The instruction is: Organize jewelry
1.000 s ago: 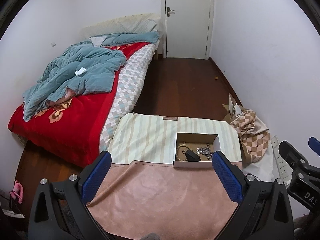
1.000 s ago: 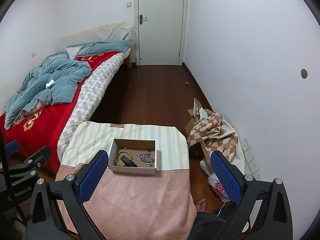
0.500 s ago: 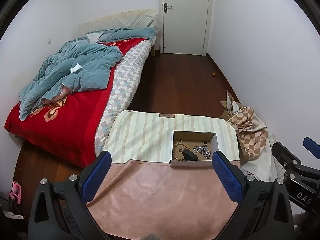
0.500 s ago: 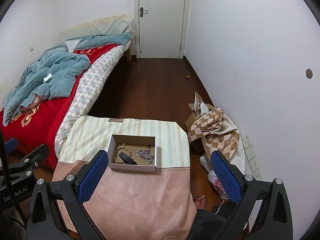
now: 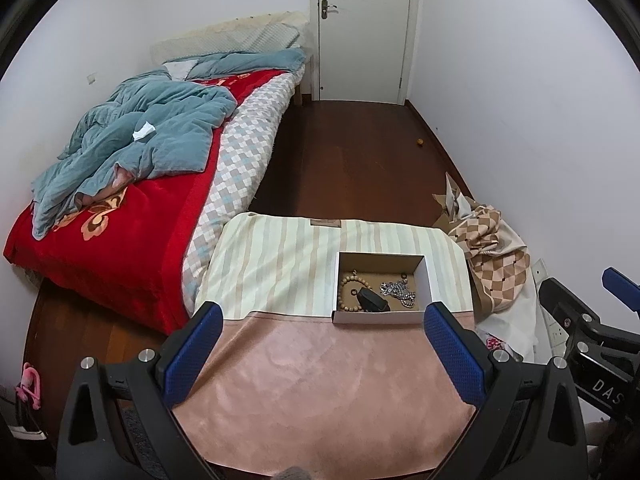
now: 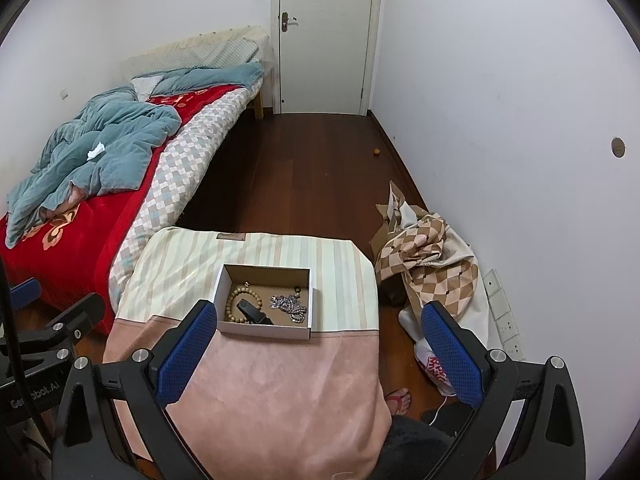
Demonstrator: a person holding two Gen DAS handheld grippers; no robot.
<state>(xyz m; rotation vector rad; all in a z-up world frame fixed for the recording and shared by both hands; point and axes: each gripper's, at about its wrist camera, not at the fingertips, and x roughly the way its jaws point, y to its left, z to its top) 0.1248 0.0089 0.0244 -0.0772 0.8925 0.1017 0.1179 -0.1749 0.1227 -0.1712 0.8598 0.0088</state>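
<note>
Hovering above the pink end of the cloth-covered table (image 5: 320, 392), the left gripper (image 5: 320, 344) has its blue fingers spread wide, nothing between them. Right gripper (image 6: 316, 344) likewise spread and empty. Open cardboard box (image 6: 264, 330) sits on the cloth where stripes meet pink, toward the table's right side. Inside: wooden bead bracelet (image 6: 234, 300) at left, black item (image 6: 254, 314) lying on it, silver chain (image 6: 290, 306) at right. Bed (image 5: 132, 216) left of table.

Even, soft indoor light; both views are sharp at centre, with strong fisheye bending and black vignetted corners.
</note>
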